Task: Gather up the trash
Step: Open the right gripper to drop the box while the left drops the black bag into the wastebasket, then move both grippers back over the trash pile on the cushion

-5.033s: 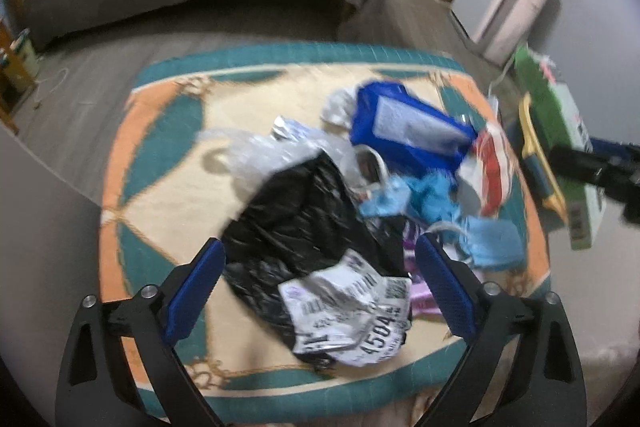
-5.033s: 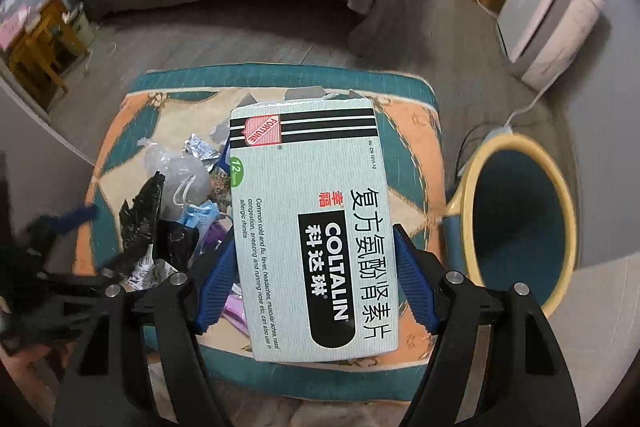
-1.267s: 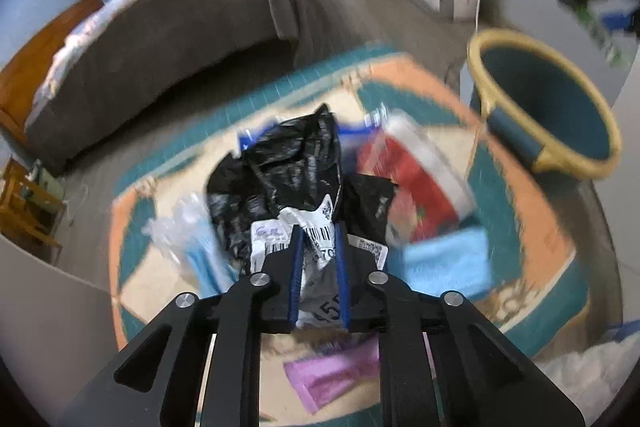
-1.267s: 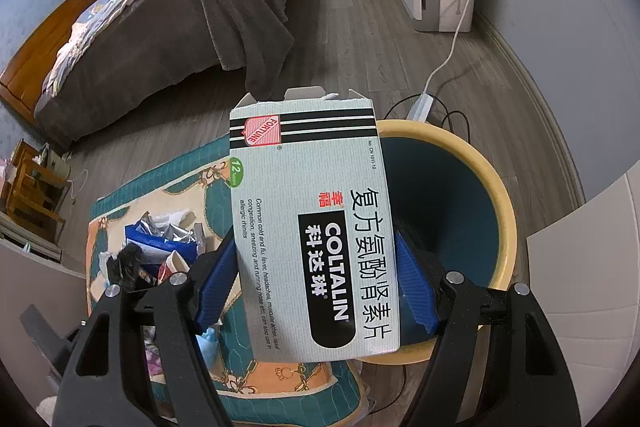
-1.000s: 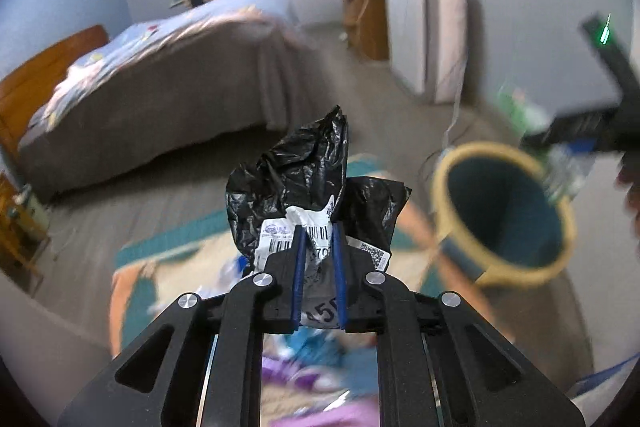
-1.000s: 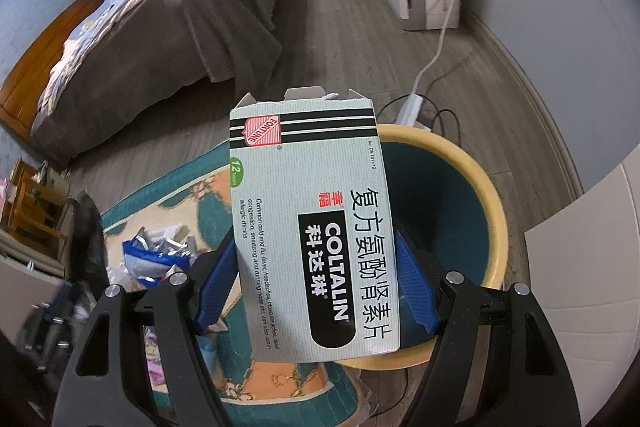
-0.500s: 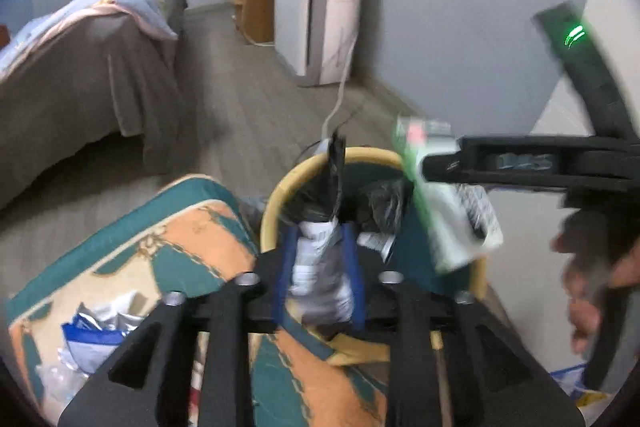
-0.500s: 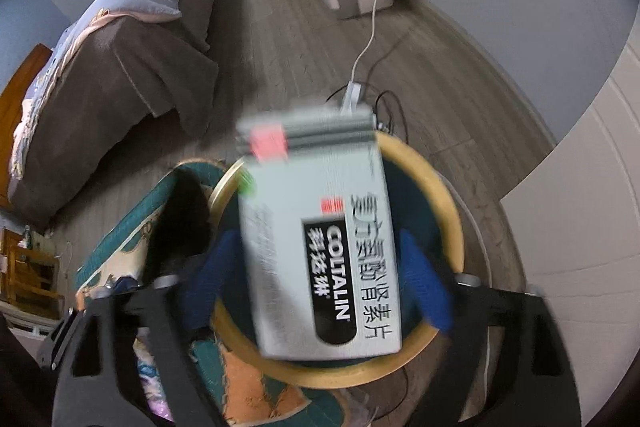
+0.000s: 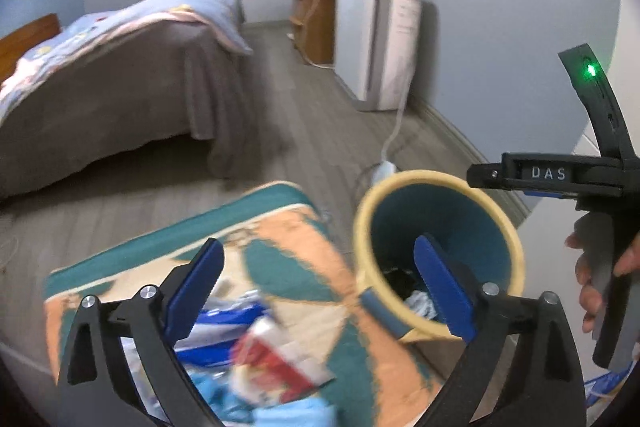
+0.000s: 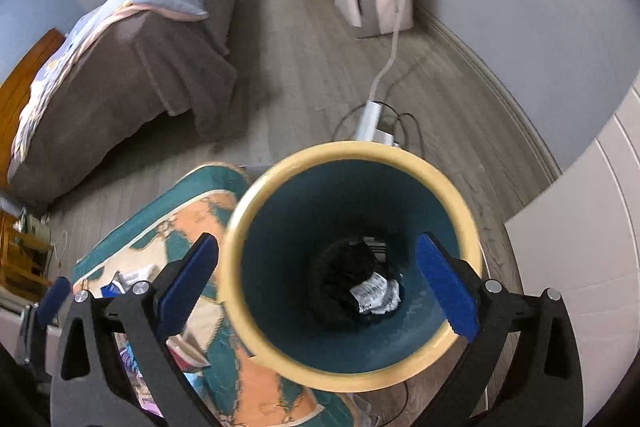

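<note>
Both the left claw and the right claw are opening wide, nothing between them. A black bag lies inside the bin; beside the bin, wrappers wait on the rug.

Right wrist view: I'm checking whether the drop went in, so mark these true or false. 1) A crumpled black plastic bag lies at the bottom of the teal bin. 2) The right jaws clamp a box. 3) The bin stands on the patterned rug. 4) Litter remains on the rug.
1) True: the crumpled black plastic bag with a white label lies inside the yellow-rimmed teal bin.
2) False: the right gripper holds nothing; its jaws are opening, wide apart.
3) False: the bin stands on the grey wood floor, beside the teal and orange patterned rug.
4) True: wrappers remain there, below the empty left gripper, jaws opening.
</note>
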Tool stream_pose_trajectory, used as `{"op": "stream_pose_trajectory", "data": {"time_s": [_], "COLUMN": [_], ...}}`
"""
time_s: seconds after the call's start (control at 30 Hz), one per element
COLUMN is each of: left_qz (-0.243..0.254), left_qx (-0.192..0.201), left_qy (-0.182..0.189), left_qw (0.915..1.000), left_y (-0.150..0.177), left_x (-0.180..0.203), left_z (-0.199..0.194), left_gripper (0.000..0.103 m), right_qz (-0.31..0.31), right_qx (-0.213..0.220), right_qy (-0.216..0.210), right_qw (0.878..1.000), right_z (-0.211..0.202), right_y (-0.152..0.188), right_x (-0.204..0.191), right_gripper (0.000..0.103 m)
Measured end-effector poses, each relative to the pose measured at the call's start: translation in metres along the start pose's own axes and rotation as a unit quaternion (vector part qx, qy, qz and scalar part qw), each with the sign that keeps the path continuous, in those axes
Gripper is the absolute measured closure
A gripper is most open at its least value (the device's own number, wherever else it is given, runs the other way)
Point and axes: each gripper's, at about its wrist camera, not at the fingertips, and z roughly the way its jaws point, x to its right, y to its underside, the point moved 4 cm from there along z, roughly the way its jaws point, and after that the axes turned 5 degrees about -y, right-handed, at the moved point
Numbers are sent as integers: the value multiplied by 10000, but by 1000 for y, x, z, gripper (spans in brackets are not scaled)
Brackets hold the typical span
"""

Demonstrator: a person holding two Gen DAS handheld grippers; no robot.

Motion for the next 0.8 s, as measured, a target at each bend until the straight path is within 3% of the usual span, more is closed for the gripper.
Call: {"op": "stream_pose_trajectory", "data": {"time_s": [0.43,0.7,0.8], "left_qz": [-512,-845,-912], "left_qx": [-4,-103,-284], "left_qy": [-1025,-1544,-1527], "left_qw": [9934,9843,9836], "left_y": [20,63,73], "left_x": [-132,-180,-195], "left_z": [-75,-74,-70], "left_gripper": [6,6,6], "right_qz": [-1458,-2083,-2084], "right_qx": [-52,-334,-429], "right_qy": [-252,-437,-369], "right_qw": [9890,9765,9764], "right_z": [2,20,26], "right_y": [30,56,62], "right_x": [-137,-191,-194], "right_gripper": [6,6,6]}}
